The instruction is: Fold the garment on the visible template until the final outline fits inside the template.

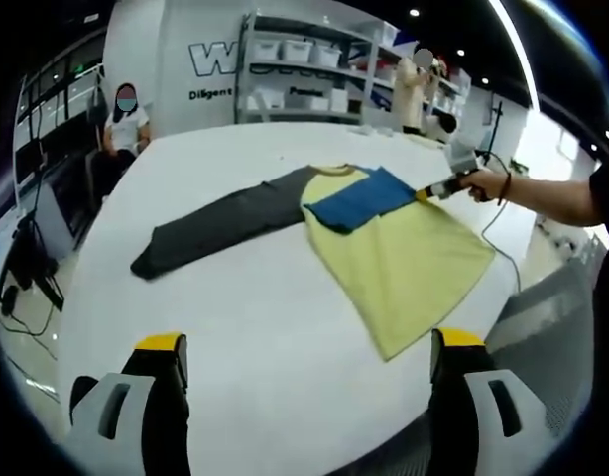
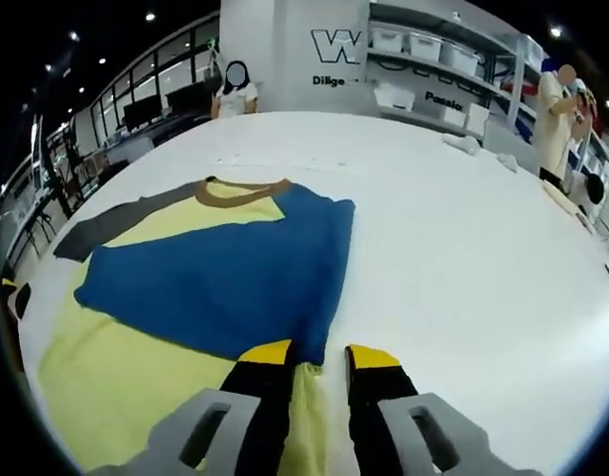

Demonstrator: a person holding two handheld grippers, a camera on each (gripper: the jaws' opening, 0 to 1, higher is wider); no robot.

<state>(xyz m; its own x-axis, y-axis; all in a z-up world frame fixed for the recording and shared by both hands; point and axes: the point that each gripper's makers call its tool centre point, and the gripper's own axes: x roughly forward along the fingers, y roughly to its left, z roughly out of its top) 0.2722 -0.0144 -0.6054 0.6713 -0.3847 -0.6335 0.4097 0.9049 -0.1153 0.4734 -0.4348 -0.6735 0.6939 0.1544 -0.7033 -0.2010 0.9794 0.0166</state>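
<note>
So the right tongs (image 2: 317, 359) are nearest the action: in the right gripper view the yellow-tipped jaws sit nearly closed right at the edge of the blue sleeve (image 2: 225, 278), which looks pinched between them, though the exact bite is hard to make out. That sleeve is laid across the chest of the yellow shirt (image 2: 116, 382), collar (image 2: 240, 191) pointing away from the tongs. In the left gripper view the left tongs (image 1: 309, 347) hang released, jaws wide apart, well short of the shirt with bare white tabletop (image 1: 235, 327) in between. From there the shirt's body runs toward the near right, and the dark grey sleeve (image 1: 220, 223) stretches out long to the left, flat and not yet folded. My guess is that sleeve goes next, and the left tongs are the closer ones to its cuff, nothing in the way. I can't make out any template outline on the tabletop. Further back there's shelving with white bins (image 1: 314, 64), a seated person (image 1: 124, 124) and a standing person (image 1: 416, 89).
</note>
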